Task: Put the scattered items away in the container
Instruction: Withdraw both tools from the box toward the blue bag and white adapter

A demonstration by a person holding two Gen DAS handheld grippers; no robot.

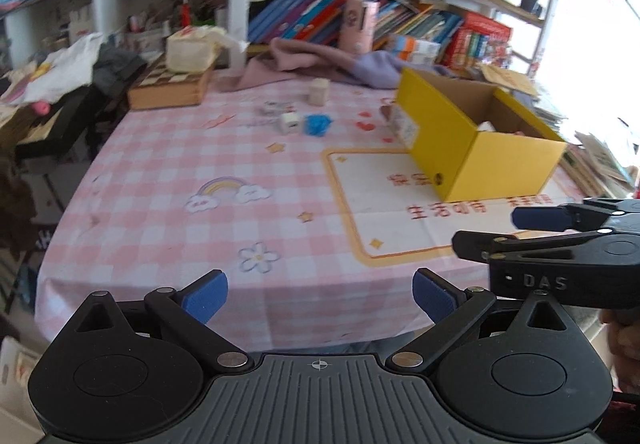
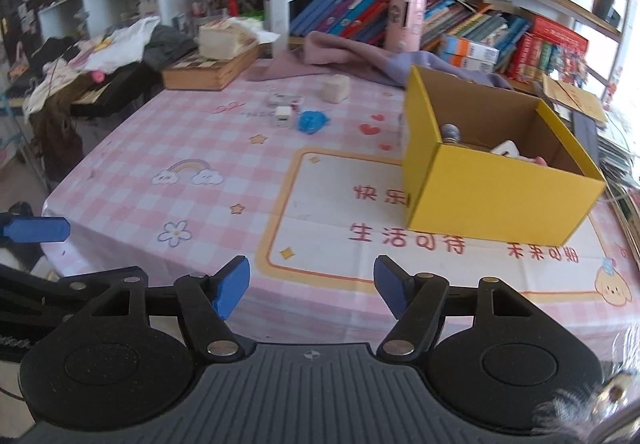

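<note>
The left gripper (image 1: 320, 298) and right gripper (image 2: 311, 286) hang at the near edge of the counter (image 2: 224, 179), fingers spread wide with nothing held. The yellow box (image 2: 496, 199) sits open near the counter's right edge, a few small items already lying inside. Scattered toward the far edge are a white charger cube (image 2: 282, 116), a crumpled blue item (image 2: 312, 120) just beside it, a pale block (image 2: 335, 87) and a small blurred object (image 2: 285, 99). Purple cloth (image 2: 344, 57) and a wooden chessboard box (image 2: 208, 71) crowd the far edge before the bookshelf (image 2: 440, 15).
</note>
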